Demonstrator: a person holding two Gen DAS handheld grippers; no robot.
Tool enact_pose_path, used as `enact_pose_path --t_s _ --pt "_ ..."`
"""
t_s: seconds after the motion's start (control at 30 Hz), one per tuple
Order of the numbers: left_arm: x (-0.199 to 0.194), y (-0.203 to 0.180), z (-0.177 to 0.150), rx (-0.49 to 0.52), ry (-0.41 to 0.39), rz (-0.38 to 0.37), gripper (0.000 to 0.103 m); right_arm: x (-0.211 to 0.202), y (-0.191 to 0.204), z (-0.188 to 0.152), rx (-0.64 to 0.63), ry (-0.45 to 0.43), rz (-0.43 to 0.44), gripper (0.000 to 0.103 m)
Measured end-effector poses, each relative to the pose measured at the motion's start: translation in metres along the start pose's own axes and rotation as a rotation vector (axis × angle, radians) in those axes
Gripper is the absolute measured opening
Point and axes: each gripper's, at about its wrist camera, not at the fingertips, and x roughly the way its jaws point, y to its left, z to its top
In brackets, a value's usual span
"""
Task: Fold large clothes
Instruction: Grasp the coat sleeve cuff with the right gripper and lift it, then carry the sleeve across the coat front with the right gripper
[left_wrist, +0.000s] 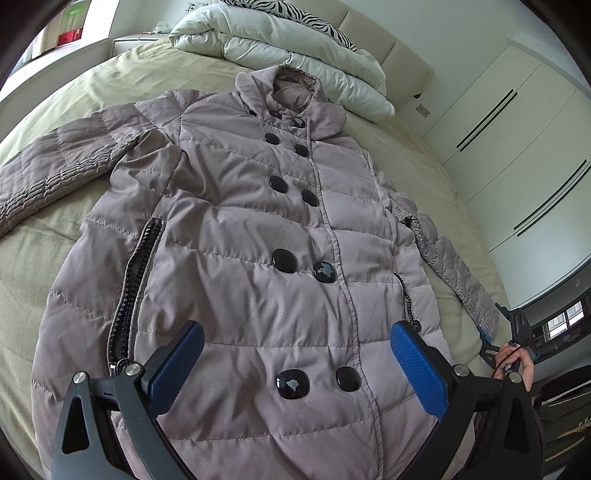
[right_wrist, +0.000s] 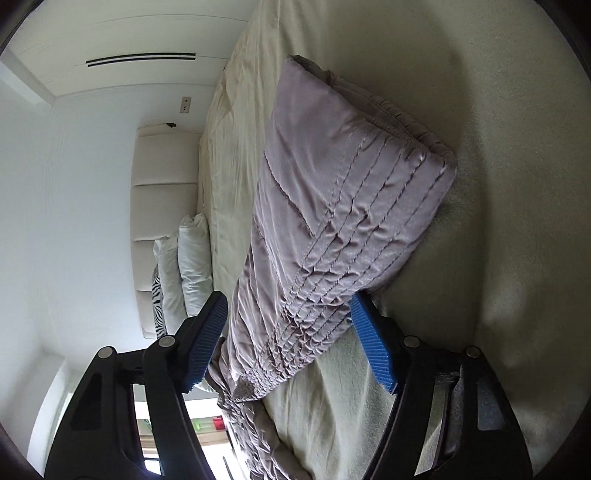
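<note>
Quilted mauve coat (left_wrist: 258, 240) lies face up on the bed (left_wrist: 74, 240), collar far from you, its length running straight away from your left gripper (left_wrist: 295, 362), which hangs wide open over the hem. Your right gripper (right_wrist: 288, 332) is nearer the work: its spread jaws straddle the sleeve (right_wrist: 332, 221) cuff, not yet clamped.

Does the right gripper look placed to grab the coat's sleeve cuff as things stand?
Probably yes: the right gripper is open, its fingers either side of the sleeve cuff, with only the bed sheet beneath.
</note>
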Motion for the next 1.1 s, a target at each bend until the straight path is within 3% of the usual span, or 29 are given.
enact_pose_path --t_s 0.2,0.47,0.5,0.57,0.67,0.9,1.03,1.1 --pt "0.000 -0.006 0.000 0.016 -0.008 -0.015 0.103 -0.007 -0.012 -0.004 0.085 -0.046 0.012 0.066" --pt "-0.007 -0.004 0.001 0.006 -0.030 -0.035 0.103 0.002 -0.017 0.036 0.123 -0.147 0.033 0.065" --pt "-0.008 -0.003 0.002 0.005 -0.031 -0.035 0.103 0.005 -0.013 0.039 0.097 -0.151 0.022 0.062" --pt "-0.008 -0.002 0.002 -0.001 -0.029 -0.041 0.103 0.010 -0.006 0.047 0.031 -0.149 -0.041 0.037" --pt "-0.007 0.000 0.003 -0.012 -0.029 -0.041 0.103 0.012 -0.001 0.052 -0.017 -0.137 -0.059 0.026" --pt "-0.009 0.012 0.007 -0.051 -0.039 -0.064 0.103 0.009 0.074 0.018 -0.326 -0.155 -0.141 0.019" --pt "-0.019 0.022 0.009 -0.069 -0.062 -0.078 0.103 0.011 0.150 -0.041 -0.640 -0.151 -0.174 0.018" --pt "-0.024 0.030 0.011 -0.091 -0.076 -0.092 0.103 0.021 0.191 -0.087 -0.828 -0.128 -0.182 0.018"
